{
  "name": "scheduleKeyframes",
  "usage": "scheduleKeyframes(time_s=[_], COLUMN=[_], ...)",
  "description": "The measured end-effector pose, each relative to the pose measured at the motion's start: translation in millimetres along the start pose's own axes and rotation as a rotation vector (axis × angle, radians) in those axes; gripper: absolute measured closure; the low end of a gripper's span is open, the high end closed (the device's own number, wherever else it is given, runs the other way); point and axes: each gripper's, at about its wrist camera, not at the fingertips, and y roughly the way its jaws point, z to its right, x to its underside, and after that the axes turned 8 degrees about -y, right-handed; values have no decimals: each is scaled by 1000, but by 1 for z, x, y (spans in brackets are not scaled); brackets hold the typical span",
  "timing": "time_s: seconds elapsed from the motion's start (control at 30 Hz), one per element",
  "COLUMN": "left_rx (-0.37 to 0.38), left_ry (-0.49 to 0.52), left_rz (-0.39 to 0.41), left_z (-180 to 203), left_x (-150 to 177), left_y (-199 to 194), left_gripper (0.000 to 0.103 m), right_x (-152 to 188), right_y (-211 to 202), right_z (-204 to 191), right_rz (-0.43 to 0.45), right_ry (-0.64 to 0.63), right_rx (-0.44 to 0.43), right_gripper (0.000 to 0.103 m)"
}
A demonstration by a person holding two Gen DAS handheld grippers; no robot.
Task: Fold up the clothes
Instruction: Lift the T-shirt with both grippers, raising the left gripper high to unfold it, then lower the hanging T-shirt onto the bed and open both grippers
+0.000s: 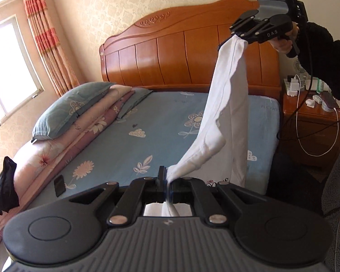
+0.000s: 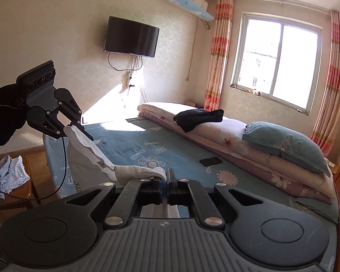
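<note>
While left wrist view looks along bed (image 1: 129, 122), left gripper (image 1: 167, 181) clamps one edge of white garment (image 1: 224, 113). Cloth rises ahead and to right, up to right gripper (image 1: 239, 36), closed on other edge above bed near headboard (image 1: 188, 45). Black phone (image 1: 59, 185) lies on sheet to left.

Right wrist view: right gripper (image 2: 166, 181) pinches white garment (image 2: 90, 151); cloth runs ahead-left to left gripper (image 2: 79, 128), also clamped on it. Dark garment (image 2: 198, 116) on folded quilts ahead-right.
</note>
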Motion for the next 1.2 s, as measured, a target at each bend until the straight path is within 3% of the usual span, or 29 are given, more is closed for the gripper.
scheduleKeyframes(time_s=[0.17,0.37,0.47,0.63,0.93,1.2], left_rx=[-51,-78,-70,-87,-165,-245], left_ry=[62,89,62,-14,-173,-297], left_rz=[99,152,140,54,-166,-210], left_z=[3,7,-1,-25,-89,-156], left_x=[-30,-46,-39,-17,30,46], left_y=[-33,-49,-37,18,153,249], left_gripper=[102,102,102,102,102,101], right_x=[-20,-28,-15,18,77,124], right_y=[-13,-18,-3,54,191,292], right_z=[1,15,22,31,59,109], right_rz=[42,103,71,-51,-266,-328], right_ry=[-44,-9,16,82,216,290], right_rx=[51,61,54,78,142,282], right_gripper=[99,99,99,99,99,99])
